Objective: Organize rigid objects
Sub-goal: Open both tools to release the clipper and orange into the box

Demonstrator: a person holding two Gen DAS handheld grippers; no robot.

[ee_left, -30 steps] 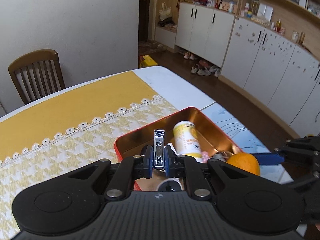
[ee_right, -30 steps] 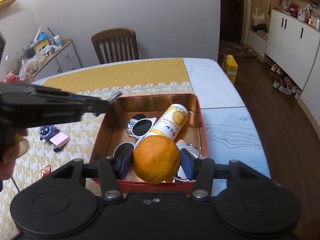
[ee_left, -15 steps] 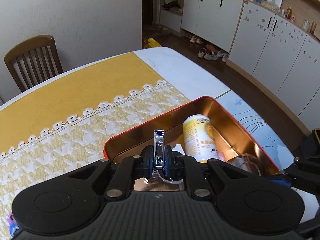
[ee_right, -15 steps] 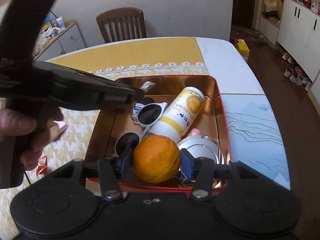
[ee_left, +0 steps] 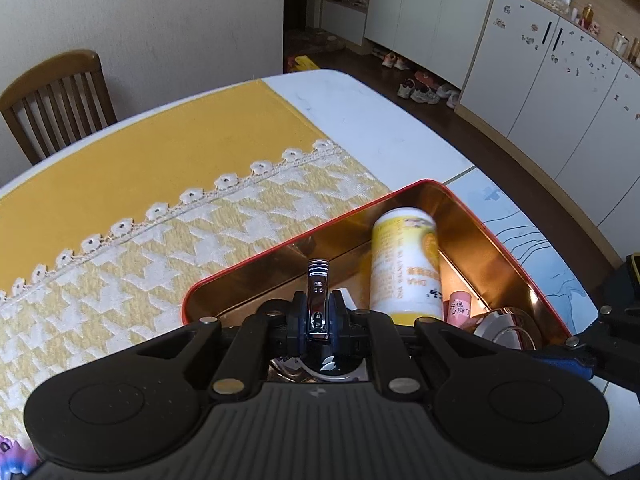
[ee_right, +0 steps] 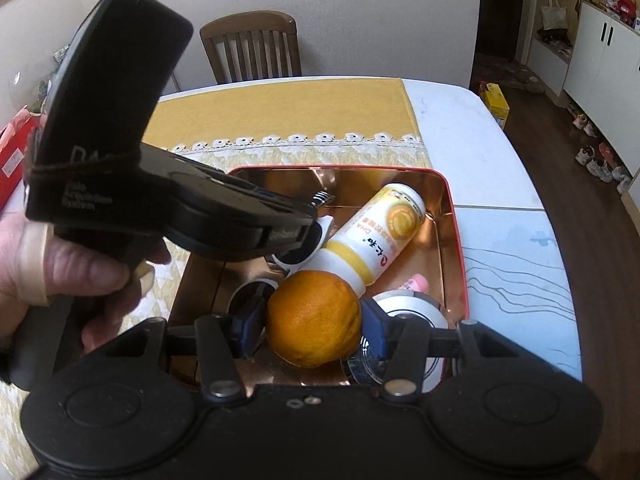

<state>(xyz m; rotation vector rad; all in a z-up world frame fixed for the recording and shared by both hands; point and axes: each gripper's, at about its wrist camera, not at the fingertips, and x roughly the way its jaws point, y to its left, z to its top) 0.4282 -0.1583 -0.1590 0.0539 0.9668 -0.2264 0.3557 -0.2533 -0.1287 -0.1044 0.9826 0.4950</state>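
My left gripper (ee_left: 317,312) is shut on a silver nail clipper (ee_left: 317,292), held over the near left part of a red tin with a gold inside (ee_left: 500,240). In the right wrist view the clipper (ee_right: 322,199) pokes out past the left gripper's body above the tin (ee_right: 454,216). My right gripper (ee_right: 312,320) is shut on an orange (ee_right: 312,318), low over the tin's near end. Inside the tin lie a yellow and white bottle (ee_right: 376,240), white-framed sunglasses (ee_right: 296,260), a round silver lid (ee_right: 412,312) and a small pink item (ee_right: 416,282).
The tin sits on a yellow and white tablecloth (ee_left: 160,184) near the white table's right edge (ee_right: 500,148). A wooden chair (ee_right: 252,46) stands at the far side. A hand (ee_right: 68,272) grips the left tool. White cabinets (ee_left: 520,80) line the room.
Both grippers have moved forward and down over the tin. The left gripper with the clipper now crosses the right wrist view much closer, above the sunglasses. The orange stays gripped.
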